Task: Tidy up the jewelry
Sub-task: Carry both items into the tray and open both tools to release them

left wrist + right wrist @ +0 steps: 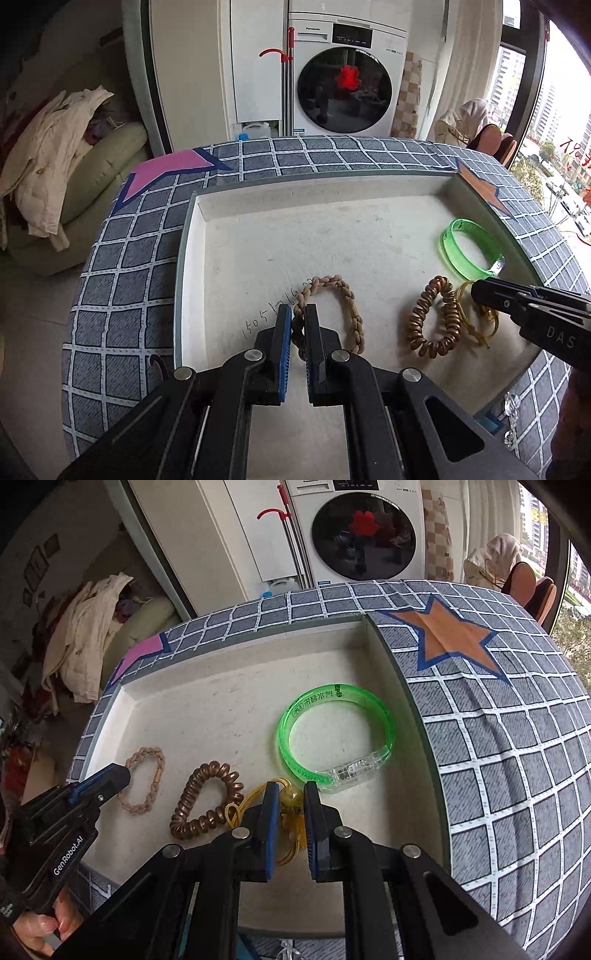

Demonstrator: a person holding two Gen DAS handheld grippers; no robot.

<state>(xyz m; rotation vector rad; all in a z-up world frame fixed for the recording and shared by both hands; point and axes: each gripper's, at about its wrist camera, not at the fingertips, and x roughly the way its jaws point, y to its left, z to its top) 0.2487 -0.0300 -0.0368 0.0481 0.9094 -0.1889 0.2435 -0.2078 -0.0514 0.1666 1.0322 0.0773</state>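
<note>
The braided band (334,314) is pinched at its near-left end by the left gripper (299,325), its loop stretching up-right across the tray (192,236). The amber bead cord (290,808) is clamped by the right gripper (290,801), low centre, beside the copper coil (207,801).

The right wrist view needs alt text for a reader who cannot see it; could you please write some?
The right gripper is shut on a yellow cord charm with a bead inside a shallow white tray on a checked cloth. In the tray also lie a green bangle, a copper coil hair tie and a braided tan band, which the left gripper grips.
</note>
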